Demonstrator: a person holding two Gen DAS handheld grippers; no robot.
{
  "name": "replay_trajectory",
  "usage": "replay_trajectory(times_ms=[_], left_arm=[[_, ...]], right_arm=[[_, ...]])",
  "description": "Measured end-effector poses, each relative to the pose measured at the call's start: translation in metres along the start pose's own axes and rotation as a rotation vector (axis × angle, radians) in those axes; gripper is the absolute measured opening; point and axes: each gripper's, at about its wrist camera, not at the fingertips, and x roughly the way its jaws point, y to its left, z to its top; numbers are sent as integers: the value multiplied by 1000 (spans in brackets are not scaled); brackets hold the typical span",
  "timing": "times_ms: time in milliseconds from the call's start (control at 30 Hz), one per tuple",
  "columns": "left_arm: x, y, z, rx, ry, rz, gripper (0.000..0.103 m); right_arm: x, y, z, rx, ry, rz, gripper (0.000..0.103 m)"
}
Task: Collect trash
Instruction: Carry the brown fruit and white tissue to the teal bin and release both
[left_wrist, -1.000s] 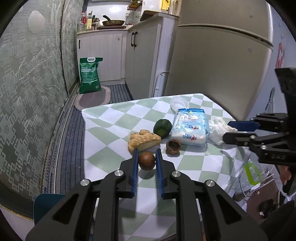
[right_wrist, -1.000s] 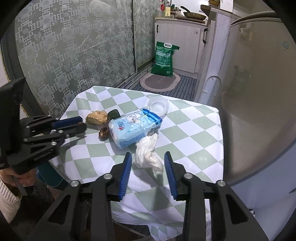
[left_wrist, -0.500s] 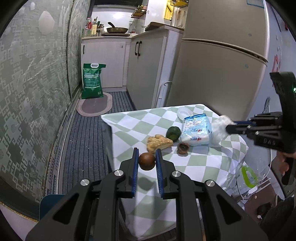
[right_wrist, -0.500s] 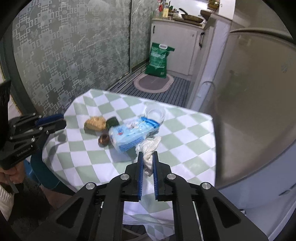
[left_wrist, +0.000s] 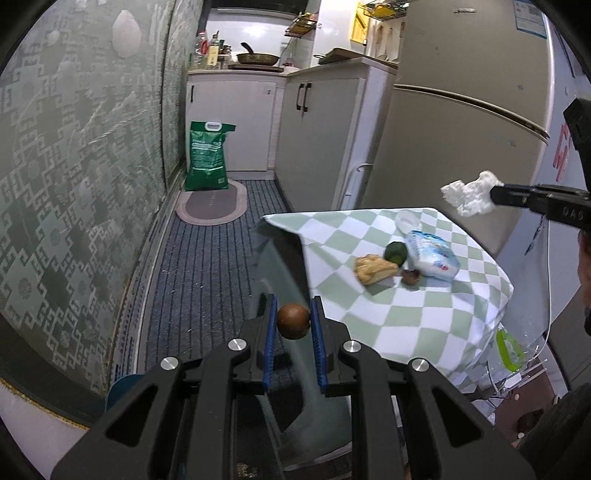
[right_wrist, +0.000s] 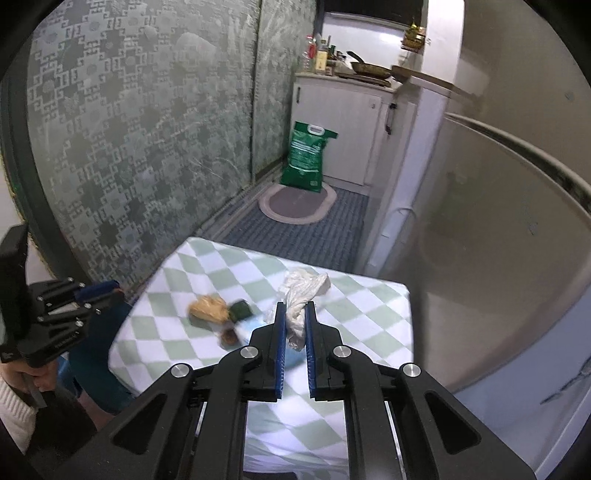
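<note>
Both grippers now carry trash clear of the table (left_wrist: 406, 317): left gripper (left_wrist: 293, 321) clamps a brown round fruit (left_wrist: 293, 321), lower centre. Right gripper (right_wrist: 295, 325), jaws just closed, pinches the white crumpled tissue (right_wrist: 301, 295), lifted off the cloth; next comes a bin, none in view.

Home kitchen, fridge (left_wrist: 461, 122), cabinets (left_wrist: 317, 136), pan (left_wrist: 258, 57) on counter

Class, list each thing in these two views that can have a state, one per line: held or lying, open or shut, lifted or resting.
Left tongs: shut on the brown round fruit, off the table.
Right tongs: shut on the white crumpled tissue, lifted above the table.
Blue-white packet: lying on the checked tablecloth.
Cabinet doors: shut.
Green sack: upright on the floor.
</note>
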Motion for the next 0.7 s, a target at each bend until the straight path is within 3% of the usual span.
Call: replay_trajectory(times_ms=[300, 700], left_arm=[[-7, 38, -18, -28, 31, 49, 19], [-4, 87, -71, -44, 161, 122, 19]], right_arm=[[9, 49, 21, -48, -19, 117, 9], [39, 129, 28, -159, 36, 268, 9]])
